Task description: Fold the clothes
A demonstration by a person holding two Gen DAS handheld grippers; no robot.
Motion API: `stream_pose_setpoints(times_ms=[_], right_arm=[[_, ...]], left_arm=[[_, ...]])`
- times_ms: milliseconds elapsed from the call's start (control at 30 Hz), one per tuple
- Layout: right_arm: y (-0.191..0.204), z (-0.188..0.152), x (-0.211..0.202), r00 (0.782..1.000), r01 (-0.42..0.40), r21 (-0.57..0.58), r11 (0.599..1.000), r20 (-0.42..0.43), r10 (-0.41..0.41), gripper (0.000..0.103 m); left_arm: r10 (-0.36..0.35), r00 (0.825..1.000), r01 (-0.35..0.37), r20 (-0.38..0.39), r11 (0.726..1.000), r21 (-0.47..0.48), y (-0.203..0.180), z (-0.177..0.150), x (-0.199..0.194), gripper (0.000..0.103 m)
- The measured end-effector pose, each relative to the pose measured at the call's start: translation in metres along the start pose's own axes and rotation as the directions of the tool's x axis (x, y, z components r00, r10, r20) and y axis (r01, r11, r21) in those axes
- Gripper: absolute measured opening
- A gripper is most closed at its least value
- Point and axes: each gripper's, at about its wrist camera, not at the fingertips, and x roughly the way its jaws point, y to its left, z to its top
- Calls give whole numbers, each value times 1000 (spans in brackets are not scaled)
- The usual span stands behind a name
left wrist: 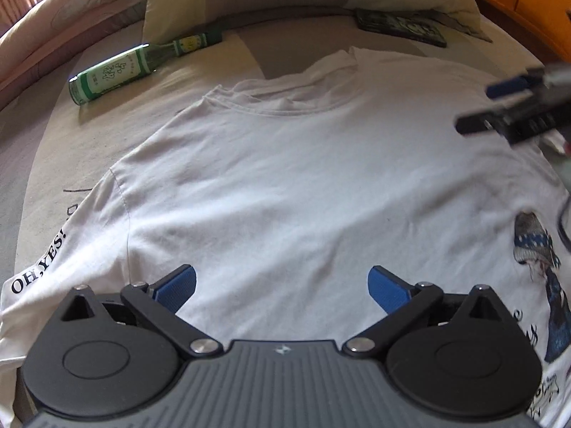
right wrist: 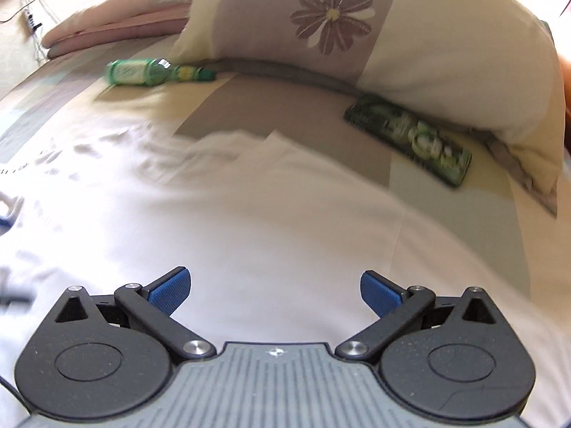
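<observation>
We saw the bed [left wrist: 43, 135] first, its patchwork cover of grey and cream filling both views. Against its far end stood a large pillow [right wrist: 446, 53] printed with a daisy, and beside that lay a folded pink quilt [right wrist: 117, 18].

On the cover lay the white T-shirt [left wrist: 285, 164], spread flat and back side up, collar toward the pillow. Its left sleeve, lettered "OH, YES!", reached toward the near left corner of the left wrist view, and a printed figure in a knitted hat showed at the right edge. The right wrist view was blurred, yet the shirt filled its lower half.

Our left gripper [left wrist: 282, 287] hung above the lower part of the shirt with its blue fingers spread wide and nothing between them. Our right gripper [right wrist: 275, 291] stood likewise wide and empty above the shirt.

Beyond the collar lay a green bottle [left wrist: 117, 71] on its side, and near the pillow a dark green flat packet [right wrist: 410, 139], both apart from the shirt.
</observation>
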Motion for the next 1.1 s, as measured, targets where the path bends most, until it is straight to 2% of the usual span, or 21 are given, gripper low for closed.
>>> stream_pose_setpoints(times_ms=[167,367,500,567,700,833,933,1033,1100], right_arm=[[8,-23,-15,999,28,-10,1000,-17,-28,103],[32,-26,-23,998,61,20,998,-31,-61,103],[64,-10,-27,999,30,35,999,-17,-30,103],[84,-5,-29,1000,13,22,1000,-13,-13,103],[117,-15,-35,999,-10,10,1000,-46,10,103],[131,-39,-44,996,61,12,998,-69,-60,103],[134,-53,-42,989,98,28,995,-115,-94,103],[137,-57,-37,984,124,61,990,-134,-115,103],[138,-58,-32,982,137,98,986,-142,-123,103]], left_arm=[[-22,1000,20,-19,993,-113,15,-6,25,102],[-70,997,67,-24,991,-114,17,-31,8,102],[-89,995,87,-32,994,-64,21,-53,-9,102],[-105,994,105,-5,992,-68,28,-57,-17,102],[-110,990,117,94,990,-84,49,-44,-17,102],[-118,980,129,160,990,-60,63,-19,6,102],[-146,981,156,131,985,-68,74,-9,31,102],[-173,973,180,153,983,-37,85,-2,38,102],[-173,974,174,145,985,2,90,4,42,102]])
